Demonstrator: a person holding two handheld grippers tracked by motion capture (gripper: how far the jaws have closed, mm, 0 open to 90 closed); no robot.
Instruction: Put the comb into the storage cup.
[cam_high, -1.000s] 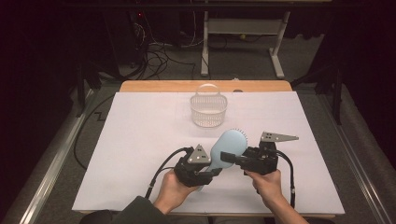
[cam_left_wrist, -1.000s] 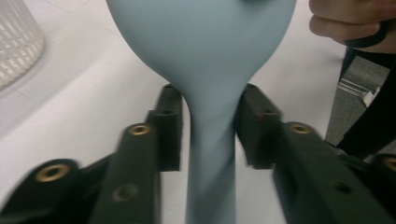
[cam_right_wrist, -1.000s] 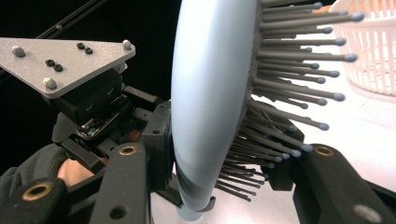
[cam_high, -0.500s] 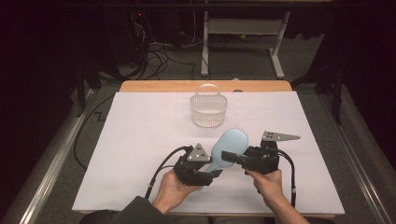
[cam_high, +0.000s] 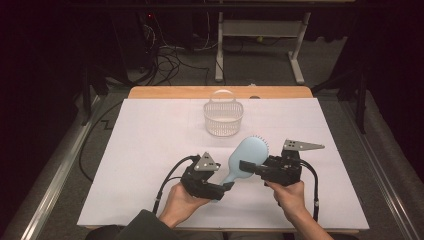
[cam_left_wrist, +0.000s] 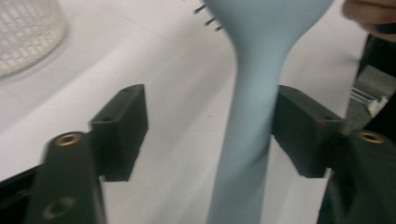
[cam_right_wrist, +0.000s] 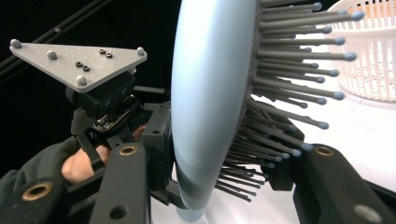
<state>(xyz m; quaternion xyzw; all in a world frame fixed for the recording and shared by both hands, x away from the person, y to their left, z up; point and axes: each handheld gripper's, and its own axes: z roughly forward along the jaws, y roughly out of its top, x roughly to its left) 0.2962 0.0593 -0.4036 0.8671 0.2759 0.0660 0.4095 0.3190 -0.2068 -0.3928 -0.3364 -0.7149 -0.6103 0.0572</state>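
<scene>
High view first, reading from the left: the left gripper (cam_high: 226, 186) sits low on the white table cover (cam_high: 125, 165), held in the person's left hand (cam_high: 180, 202), with its grey three-cornered plate on top and its cable curving back toward the table edge. Its jaws point right, at the handle end of a pale blue hairbrush (cam_high: 245, 159). From the left gripper view, the hairbrush (cam_left_wrist: 254, 112) handle runs upward between the two black jaws: it lies against the right-hand jaw, while the left-hand jaw stands well clear of it, so this claw is spread apart and not clamped.

Moving right in the high view, the brush lies slanted, its head up and to the right, with its bristles showing at the upper edge. Behind it, farther up the table, stands a white plastic basket (cam_high: 223, 117) with its handle raised, well apart from the brush.

Farther right, the right gripper (cam_high: 246, 166) is held in the person's right hand (cam_high: 287, 192), jaws pointing left at the brush head. In the right gripper view its jaws sit on either side of the hairbrush (cam_right_wrist: 210, 107) head, one at the smooth back and one among the bristles, clamped on it.
</scene>
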